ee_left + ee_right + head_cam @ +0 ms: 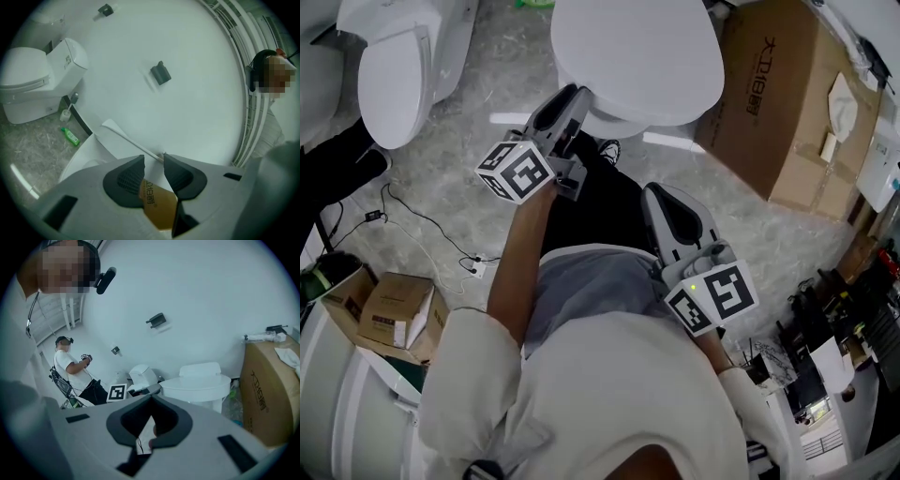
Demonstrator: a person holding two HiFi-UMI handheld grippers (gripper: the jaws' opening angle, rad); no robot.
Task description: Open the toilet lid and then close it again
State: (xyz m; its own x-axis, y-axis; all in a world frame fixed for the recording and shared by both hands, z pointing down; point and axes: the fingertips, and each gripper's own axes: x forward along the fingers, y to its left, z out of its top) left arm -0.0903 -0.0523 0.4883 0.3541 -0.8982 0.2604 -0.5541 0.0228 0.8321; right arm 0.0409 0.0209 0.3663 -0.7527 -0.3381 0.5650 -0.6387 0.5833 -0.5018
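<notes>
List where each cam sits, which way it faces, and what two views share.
Head view: on the person's head, steeply down at the closed toilet; arms, torso, left gripper, right gripper show.
Left gripper view: on the left gripper, facing along its parted fingers to a white wall.
Right gripper view: on the right gripper, facing the toilet past its closed fingers; the left gripper's marker cube shows.
Shared: head and right gripper views both show the toilet and cardboard box.

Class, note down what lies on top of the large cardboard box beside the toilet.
A crumpled white cloth or paper lies on the cardboard box. The box's contents are hidden.
</notes>
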